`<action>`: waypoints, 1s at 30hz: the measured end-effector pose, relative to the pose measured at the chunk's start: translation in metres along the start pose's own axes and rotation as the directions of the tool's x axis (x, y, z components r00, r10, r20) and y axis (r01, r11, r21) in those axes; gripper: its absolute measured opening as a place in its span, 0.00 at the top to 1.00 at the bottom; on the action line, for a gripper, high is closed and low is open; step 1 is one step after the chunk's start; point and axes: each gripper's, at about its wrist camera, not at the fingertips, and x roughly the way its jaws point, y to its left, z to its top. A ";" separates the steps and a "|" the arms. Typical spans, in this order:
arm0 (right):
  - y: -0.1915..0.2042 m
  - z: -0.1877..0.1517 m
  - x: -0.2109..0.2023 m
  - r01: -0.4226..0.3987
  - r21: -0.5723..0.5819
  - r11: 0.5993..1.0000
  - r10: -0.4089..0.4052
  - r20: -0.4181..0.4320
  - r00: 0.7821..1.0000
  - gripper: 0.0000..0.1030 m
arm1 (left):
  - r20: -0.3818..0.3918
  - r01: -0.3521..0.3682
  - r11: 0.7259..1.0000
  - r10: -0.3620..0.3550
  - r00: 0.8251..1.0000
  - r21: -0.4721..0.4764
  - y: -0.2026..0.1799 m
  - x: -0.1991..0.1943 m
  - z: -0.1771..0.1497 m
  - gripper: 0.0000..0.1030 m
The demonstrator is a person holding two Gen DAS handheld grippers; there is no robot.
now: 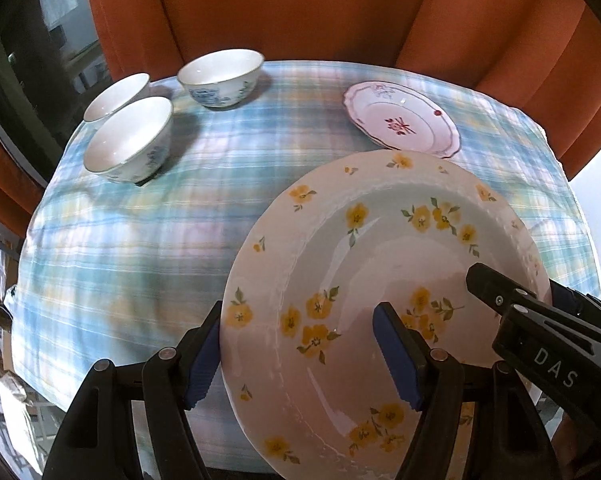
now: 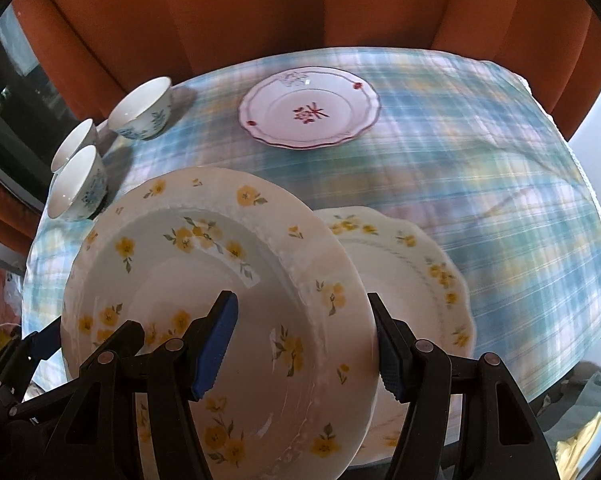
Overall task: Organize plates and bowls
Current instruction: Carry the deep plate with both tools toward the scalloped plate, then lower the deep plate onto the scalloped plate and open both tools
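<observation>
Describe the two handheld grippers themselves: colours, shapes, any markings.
Both are alike. The left gripper has two black plastic fingers with open triangular cut-outs and round silver rivets at the joints. Each finger ends in a dark blue ribbed pad. The right gripper has the same build; seen from the left wrist view, its black body carries white letters "DAS". No cables, hands or sleeves show.

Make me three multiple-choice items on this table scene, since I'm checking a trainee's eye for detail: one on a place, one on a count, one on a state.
1. Where are the bowls?
A. far left of the table
B. stacked on the pink plate
C. under the big plate

2. How many bowls?
A. two
B. three
C. five

3. The yellow-flowered plate is:
A. flat on the cloth
B. broken
C. held at opposite rims by both claws

Key: A, the bowls sit far left; B, three show; C, left claw and right claw straddle the yellow-flowered plate's rims.
</observation>
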 end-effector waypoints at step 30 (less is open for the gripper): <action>-0.121 0.004 0.033 0.036 -0.108 0.994 -0.044 -0.072 0.996 0.35 | -0.134 0.028 0.989 -0.048 0.990 -0.146 -0.103 0.068 -0.018 0.29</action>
